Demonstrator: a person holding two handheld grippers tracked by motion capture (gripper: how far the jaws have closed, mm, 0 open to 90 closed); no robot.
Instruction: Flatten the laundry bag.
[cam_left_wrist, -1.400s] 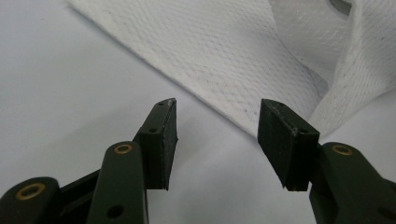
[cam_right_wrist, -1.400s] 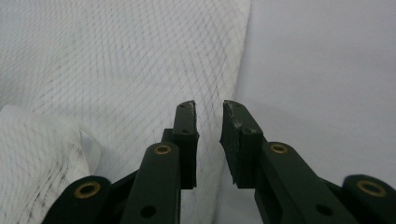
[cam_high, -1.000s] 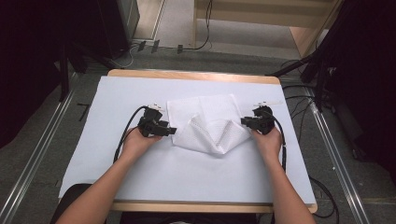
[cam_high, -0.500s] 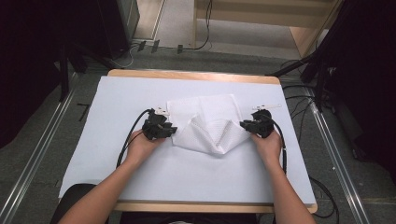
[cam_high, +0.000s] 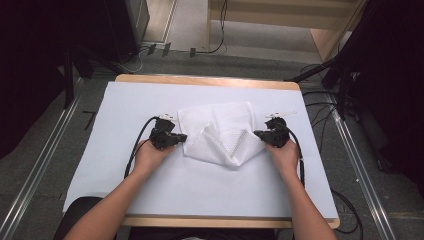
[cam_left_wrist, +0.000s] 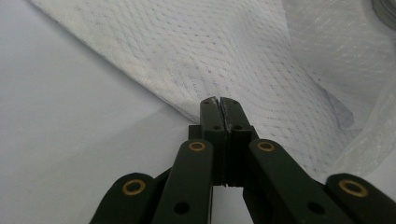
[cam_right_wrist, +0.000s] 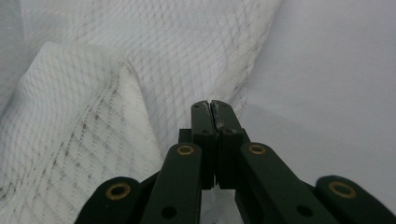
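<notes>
A white mesh cloth (cam_high: 220, 132) lies rumpled and partly folded at the middle of the table. My left gripper (cam_high: 184, 137) is at its left edge and my right gripper (cam_high: 257, 134) at its right edge, each held low in one hand. In the left gripper view the jaws (cam_left_wrist: 219, 100) have just closed, tips together on the hem of the cloth (cam_left_wrist: 187, 51). In the right gripper view the jaws (cam_right_wrist: 209, 103) have also just closed, pinching the edge of the cloth (cam_right_wrist: 93, 93).
A pale sheet (cam_high: 200, 190) covers the wooden table (cam_high: 210, 80). Cables trail from both grippers across the sheet. Metal rails (cam_high: 45, 165) run along the floor on both sides, and dark equipment stands at the far left and right.
Both hands stay almost where they were. The left gripper has nudged slightly toward the cloth's edge, and the cloth's folds look nearly the same.
</notes>
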